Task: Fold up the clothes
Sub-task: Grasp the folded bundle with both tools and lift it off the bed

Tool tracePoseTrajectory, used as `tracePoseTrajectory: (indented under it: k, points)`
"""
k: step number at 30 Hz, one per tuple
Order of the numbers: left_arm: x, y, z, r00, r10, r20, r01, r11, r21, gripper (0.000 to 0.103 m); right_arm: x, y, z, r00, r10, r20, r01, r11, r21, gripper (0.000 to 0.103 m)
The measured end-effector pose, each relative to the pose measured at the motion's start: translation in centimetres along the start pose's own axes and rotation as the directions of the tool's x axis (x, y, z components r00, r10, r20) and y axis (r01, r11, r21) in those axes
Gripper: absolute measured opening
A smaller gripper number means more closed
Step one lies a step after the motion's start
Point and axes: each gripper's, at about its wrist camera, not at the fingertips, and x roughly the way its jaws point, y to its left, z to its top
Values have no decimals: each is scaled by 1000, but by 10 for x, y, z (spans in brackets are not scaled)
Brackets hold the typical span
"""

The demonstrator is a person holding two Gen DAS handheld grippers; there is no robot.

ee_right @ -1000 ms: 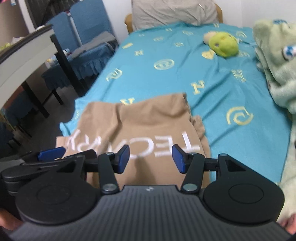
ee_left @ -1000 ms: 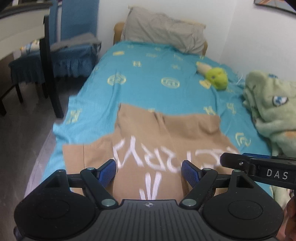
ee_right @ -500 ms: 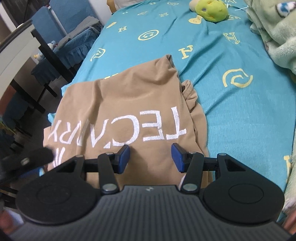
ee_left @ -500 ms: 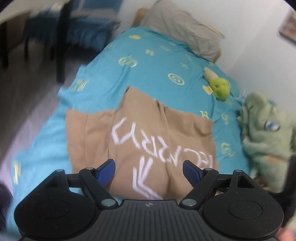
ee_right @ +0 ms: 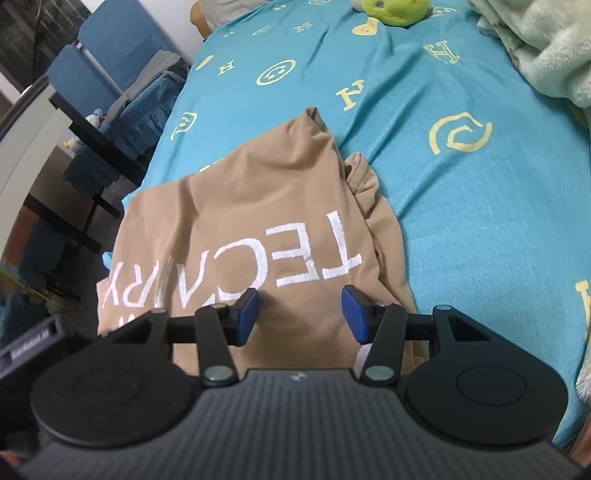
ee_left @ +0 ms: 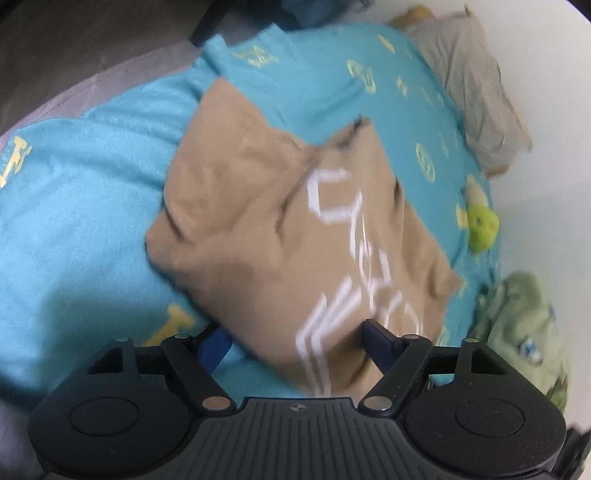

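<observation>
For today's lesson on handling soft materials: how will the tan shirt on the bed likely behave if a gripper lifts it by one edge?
The shirt will probably hang limp and drape, since it already lies in soft folds and wrinkles. It looks thin, so it is likely light. Pushed across the bedspread, it would probably bunch up instead of sliding whole, as its right edge is already rumpled.

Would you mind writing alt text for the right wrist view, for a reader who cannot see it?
The open right gripper hovers over a tan T-shirt with white lettering, lying rumpled on a turquoise bedspread. A green plush toy and a pale green blanket lie farther up the bed, and blue-covered chairs stand to the left.
</observation>
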Motion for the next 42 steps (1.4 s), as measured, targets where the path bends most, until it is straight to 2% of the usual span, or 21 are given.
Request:
tracePoseTrajectory:
  k: [3, 5, 6, 8, 10, 12, 15, 16, 17, 18, 20, 22, 26, 28, 32, 34, 35, 37, 38, 39, 42]
  points:
    - [-11, -1, 1, 993, -110, 47, 109, 994, 19, 77, 1, -1, 0, 1000, -1, 1, 1, 1000, 12, 52]
    - [-20, -2, 0, 978, -193, 81, 190, 981, 38, 77, 1, -2, 0, 1000, -1, 4, 1, 1000, 27, 52]
    - [-20, -1, -1, 975, -203, 86, 201, 979, 31, 77, 1, -3, 0, 1000, 1, 5, -2, 999, 37, 52]
    - [-17, 1, -1, 974, -208, 89, 208, 978, 10, 77, 0, -6, 1, 1000, 7, 8, -8, 998, 60, 52]
    - [-7, 4, 1, 987, -149, 67, 150, 989, -6, 76, -4, -8, 2, 1000, 12, 13, -13, 996, 93, 52]
    - [5, 10, 1, 995, -89, 47, 90, 996, -9, 66, -8, -11, 3, 1000, 16, 19, -18, 992, 127, 53]
    - [11, 16, 3, 995, -83, 53, 85, 996, -37, 59, -21, -13, 5, 997, 60, 41, -67, 981, 181, 56]
    - [10, 16, 3, 994, -89, 62, 91, 995, -34, 57, -26, -13, 4, 994, 98, 46, -106, 974, 199, 57]
    - [8, 16, 2, 993, -94, 71, 96, 995, -26, 54, -32, -13, 2, 989, 139, 52, -147, 965, 218, 67]
    - [7, 15, 1, 992, -100, 79, 101, 995, -17, 49, -37, -14, 1, 980, 190, 60, -199, 949, 243, 81]
    - [5, 15, 0, 990, -106, 87, 108, 994, -15, 43, -41, -14, -6, 953, 295, 65, -300, 904, 303, 91]
    - [4, 13, 1, 987, -126, 96, 128, 992, -12, 36, -34, -10, -15, 918, 395, 25, -376, 851, 368, 92]
    - [0, 7, 1, 977, -175, 120, 176, 984, 1, 26, 4, 0, -37, 838, 538, -84, -426, 744, 514, 90]
    - [-4, 6, 2, 968, -214, 134, 216, 976, -4, 24, 19, -2, -45, 840, 535, -89, -397, 719, 571, 90]
    - [-10, 5, 3, 942, -294, 162, 302, 953, -28, 22, 24, -26, -50, 889, 458, 19, -351, 654, 670, 91]
    - [-13, 5, 3, 927, -330, 176, 341, 939, -35, 22, 20, -41, -48, 909, 406, 93, -349, 619, 703, 87]
    - [-14, 4, 3, 924, -339, 178, 350, 936, -33, 22, 17, -48, -47, 917, 379, 126, -348, 603, 718, 73]
    - [-16, 3, 3, 918, -353, 180, 364, 931, -28, 22, 13, -54, -46, 926, 343, 155, -343, 598, 725, 61]
    - [-18, 3, 3, 916, -358, 182, 368, 929, -24, 22, 13, -53, -46, 926, 341, 159, -346, 602, 720, 48]
    - [-20, 1, 3, 915, -361, 182, 370, 929, -17, 22, 10, -50, -45, 926, 339, 164, -351, 618, 703, 39]
    - [-29, -1, 4, 914, -364, 177, 374, 927, -26, 22, -1, -39, -38, 924, 330, 193, -374, 675, 636, 31]
